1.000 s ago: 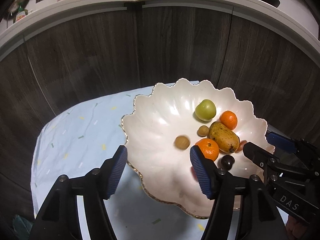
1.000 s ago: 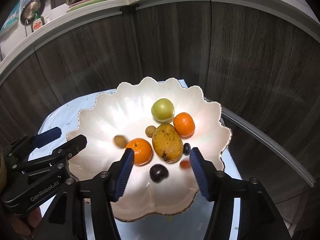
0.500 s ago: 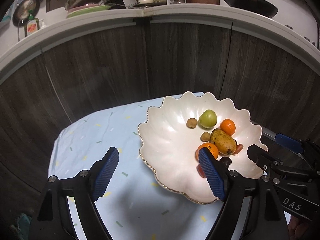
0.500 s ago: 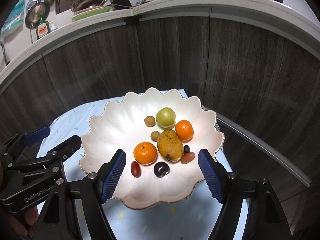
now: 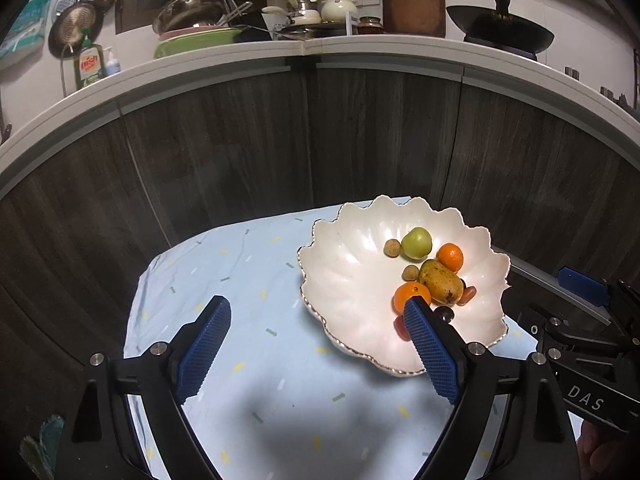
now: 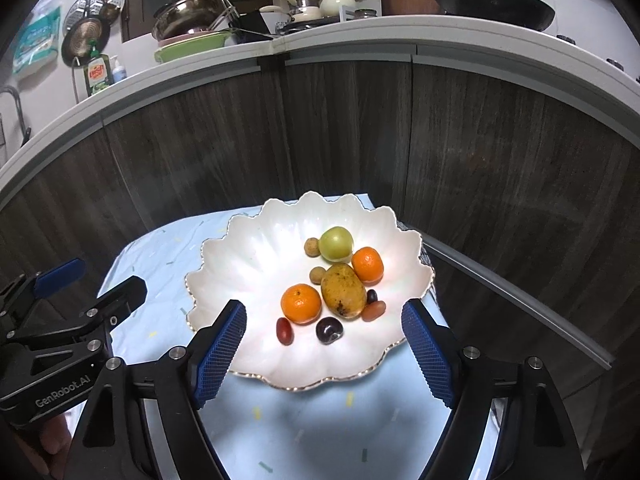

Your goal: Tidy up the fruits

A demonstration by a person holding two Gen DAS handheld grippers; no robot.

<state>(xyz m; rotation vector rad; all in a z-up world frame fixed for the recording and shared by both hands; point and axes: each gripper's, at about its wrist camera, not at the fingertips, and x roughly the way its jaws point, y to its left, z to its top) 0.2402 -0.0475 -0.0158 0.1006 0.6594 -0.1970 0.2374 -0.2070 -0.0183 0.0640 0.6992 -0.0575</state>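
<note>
A white scalloped bowl (image 6: 248, 240) (image 5: 344, 280) stands on a light blue cloth. In it lie a green apple (image 6: 336, 243), a mango (image 6: 343, 290), two tangerines (image 6: 301, 304) (image 6: 367, 265), two small brown longans (image 6: 311, 247), a dark plum (image 6: 329, 329) and red dates (image 6: 284, 331). My right gripper (image 6: 324, 354) is open and empty, held above the bowl's near edge. My left gripper (image 5: 316, 346) is open and empty, left of the bowl above the cloth; its right finger (image 5: 430, 354) hides part of the near fruit.
The small table's blue cloth (image 5: 224, 280) has free room left of the bowl. Dark wood cabinet fronts (image 5: 240, 144) rise close behind. A white counter above carries pots, dishes and a wok (image 5: 500, 32). A grey rail (image 6: 520, 300) runs at the right.
Both grippers have pulled back and up from the bowl, so it looks smaller. A small brown longan has rolled from mid-bowl to beside the green apple.
</note>
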